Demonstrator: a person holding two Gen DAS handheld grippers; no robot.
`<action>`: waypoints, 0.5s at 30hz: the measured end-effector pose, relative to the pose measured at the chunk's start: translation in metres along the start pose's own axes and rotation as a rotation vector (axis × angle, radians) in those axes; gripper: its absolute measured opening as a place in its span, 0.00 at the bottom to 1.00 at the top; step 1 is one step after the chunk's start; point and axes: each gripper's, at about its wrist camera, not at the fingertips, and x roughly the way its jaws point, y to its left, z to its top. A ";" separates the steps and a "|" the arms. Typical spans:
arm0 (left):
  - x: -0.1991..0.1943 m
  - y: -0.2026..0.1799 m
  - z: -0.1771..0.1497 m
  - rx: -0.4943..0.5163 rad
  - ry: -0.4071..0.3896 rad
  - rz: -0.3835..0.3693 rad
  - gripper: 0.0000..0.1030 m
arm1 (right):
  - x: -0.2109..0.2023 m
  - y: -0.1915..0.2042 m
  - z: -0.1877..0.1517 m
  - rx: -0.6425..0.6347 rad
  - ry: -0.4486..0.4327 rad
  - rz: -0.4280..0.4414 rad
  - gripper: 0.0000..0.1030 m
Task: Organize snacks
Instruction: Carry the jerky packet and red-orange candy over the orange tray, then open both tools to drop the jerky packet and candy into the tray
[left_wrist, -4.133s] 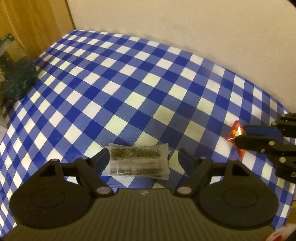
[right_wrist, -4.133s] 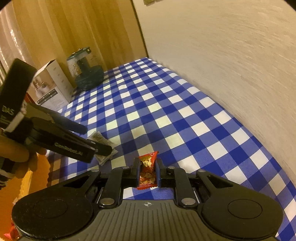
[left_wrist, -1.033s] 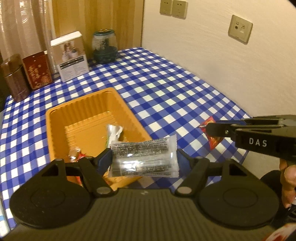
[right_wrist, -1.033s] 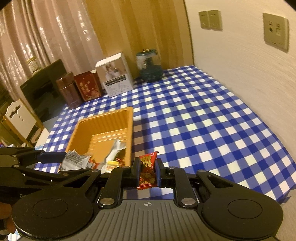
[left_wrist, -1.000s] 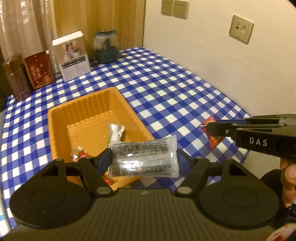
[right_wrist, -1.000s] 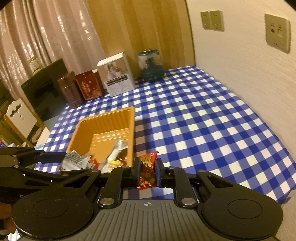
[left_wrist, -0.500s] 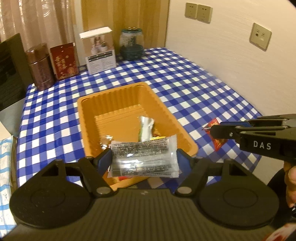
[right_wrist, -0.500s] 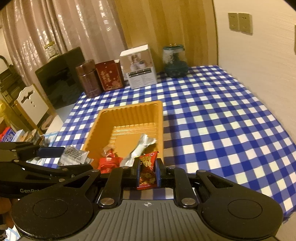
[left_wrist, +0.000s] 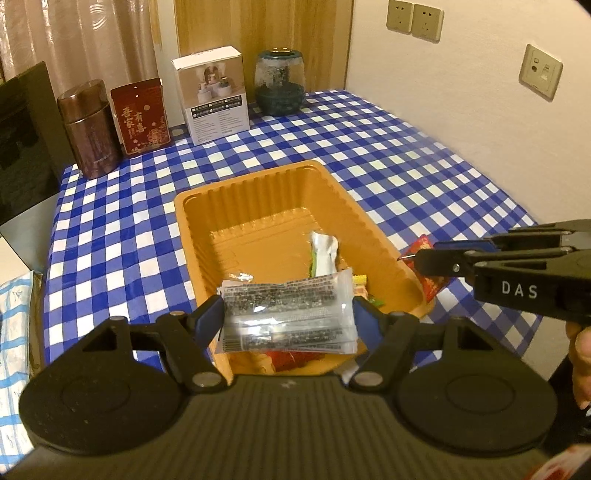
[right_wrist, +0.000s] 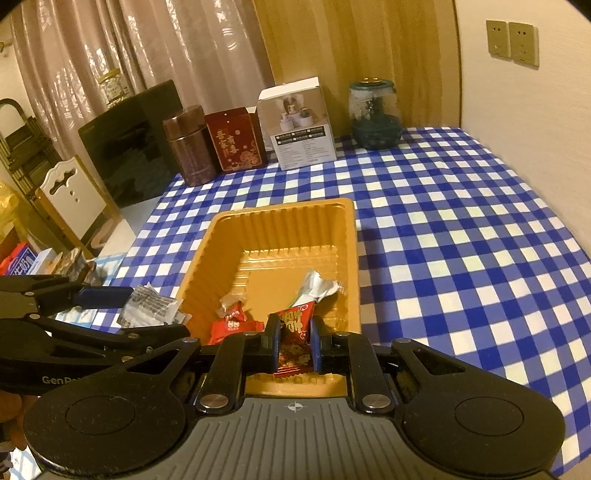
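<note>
**Both snacks now carried over the tray**

Left gripper (left_wrist: 288, 317) clamped on clear flat seed-bar packet (left_wrist: 288, 314); right gripper (right_wrist: 293, 345) clamped on small red foil candy packet (right_wrist: 295, 332). Both moved from checkered surface (right_wrist: 443, 240) to above orange ribbed plastic tray (left_wrist: 258, 195). Release looks next.

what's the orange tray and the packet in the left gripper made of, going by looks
Orange tray: probably thin moulded plastic, semi-gloss; its walls are ribbed and catch highlights.
Packet in the left gripper: clear glossy plastic film, by the see-through crimped ends, glare and dark contents showing through.
</note>
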 end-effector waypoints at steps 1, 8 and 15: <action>0.002 0.001 0.001 0.000 0.001 0.001 0.71 | 0.002 0.000 0.001 -0.001 0.000 0.001 0.16; 0.014 0.009 0.009 0.000 0.006 0.012 0.71 | 0.018 0.004 0.010 -0.014 0.003 0.005 0.16; 0.026 0.014 0.017 0.002 0.008 0.018 0.71 | 0.035 0.004 0.018 -0.024 0.011 0.009 0.16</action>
